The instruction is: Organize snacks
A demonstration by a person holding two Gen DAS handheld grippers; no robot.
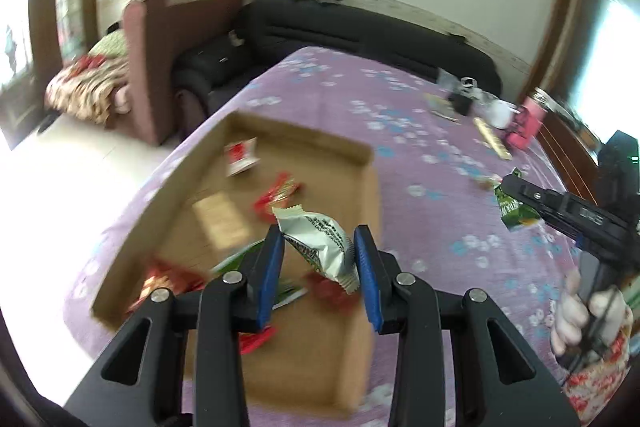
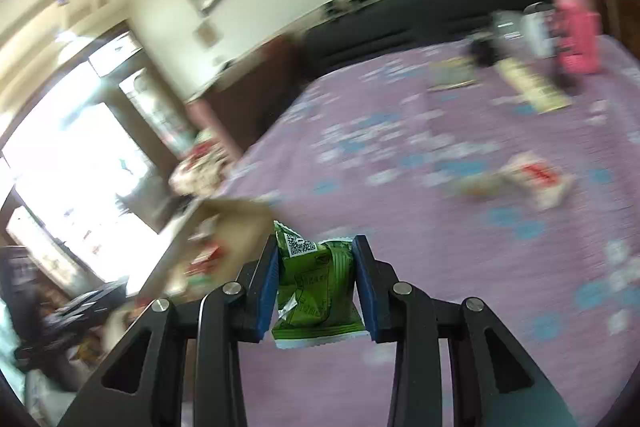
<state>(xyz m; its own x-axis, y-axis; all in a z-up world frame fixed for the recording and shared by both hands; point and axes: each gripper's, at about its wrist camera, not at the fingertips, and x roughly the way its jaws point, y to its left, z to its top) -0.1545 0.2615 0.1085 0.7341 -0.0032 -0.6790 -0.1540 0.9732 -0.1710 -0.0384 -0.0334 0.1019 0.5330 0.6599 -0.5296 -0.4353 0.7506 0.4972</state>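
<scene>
snacks sit in both tools. left tool pinches a crinkly silver foil packet between its blue ribbed pads, the packet's crimped, saw-toothed end pointing up; dark print runs across it but is too blurred to read. it hangs above a shallow brown cardboard tray with low folded walls. inside the tray lie small red wrappers, a white sachet with a red label and a green-edged pack partly hidden by the tool.

right tool pinches a glossy green packet, creased in the middle, with a white qr code near its top and a serrated white seam at the bottom; the outlined lettering on it cannot be made out. in the left view that tool shows at the right edge, held by a hand, the green packet at its tip beside the tray and over the surface.

a soft purple cloth with pale blue and white flower prints covers the surface. loose on it, well apart from the tray, lies a white pack with red print, badly blurred. at the far end stand a pink container, a long cream bar-shaped pack and some dark items.
</scene>
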